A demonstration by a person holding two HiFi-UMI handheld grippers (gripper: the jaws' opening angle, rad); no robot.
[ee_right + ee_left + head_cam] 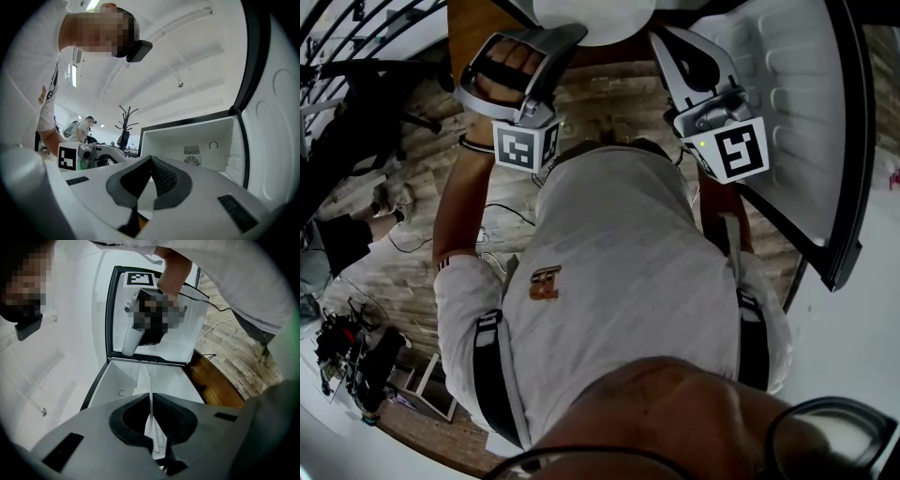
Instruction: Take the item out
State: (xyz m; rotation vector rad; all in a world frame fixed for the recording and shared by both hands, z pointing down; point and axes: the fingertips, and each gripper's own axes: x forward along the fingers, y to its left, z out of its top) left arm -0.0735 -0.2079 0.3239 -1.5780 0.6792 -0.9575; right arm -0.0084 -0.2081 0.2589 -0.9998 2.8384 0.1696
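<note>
A round white plate (593, 21) shows at the top of the head view, between my two grippers. My left gripper (567, 33) is at its left rim, and in the left gripper view that gripper (150, 398) is shut on the plate's thin white edge (150, 406). My right gripper (659, 39) is at the plate's right side. In the right gripper view that gripper (151, 159) has its tips together with a white wedge between the pads. Beside it stands a white cabinet, its black-rimmed door (825, 141) swung open.
The cabinet's white inside (187, 140) has a round vent (191, 160) on its back wall. A brown wooden top (211, 380) lies under the plate. Cables (502, 220) and gear (347, 356) lie on the plank floor. A coat stand (125, 119) and another person (86, 124) are far off.
</note>
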